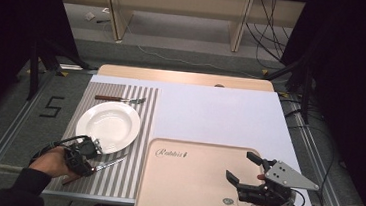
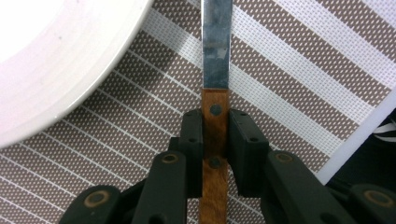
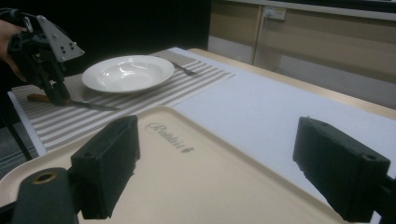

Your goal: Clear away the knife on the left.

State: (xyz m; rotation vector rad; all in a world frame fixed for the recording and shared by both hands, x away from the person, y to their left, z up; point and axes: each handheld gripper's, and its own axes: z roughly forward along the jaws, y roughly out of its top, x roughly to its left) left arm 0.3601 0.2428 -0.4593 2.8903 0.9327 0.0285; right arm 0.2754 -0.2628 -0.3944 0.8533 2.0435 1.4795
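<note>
Left tongs (image 2: 215,140) pinch the knife (image 2: 216,70) by its wooden handle, flat on the striped mat (image 2: 299,74) just beside the plate (image 2: 51,60); right tongs (image 1: 242,167) hover spread over the tray (image 1: 184,183), ready.

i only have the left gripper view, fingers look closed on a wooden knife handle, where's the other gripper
Observer: The right gripper hovers over the beige tray, fingers wide apart, holding nothing.
Operator: anything on that tray
Observer: No objects on it; it carries a "Rabbit" print and a small bear drawing near the front edge.
Operator: is there other cutlery besides my knife
Observer: Yes, a fork with a wooden handle lies on the striped placemat on the far side of the white plate.
Operator: is my knife lifted yet
Observer: In the right gripper view the knife lies flat on the placemat, the left gripper standing over its handle.
</note>
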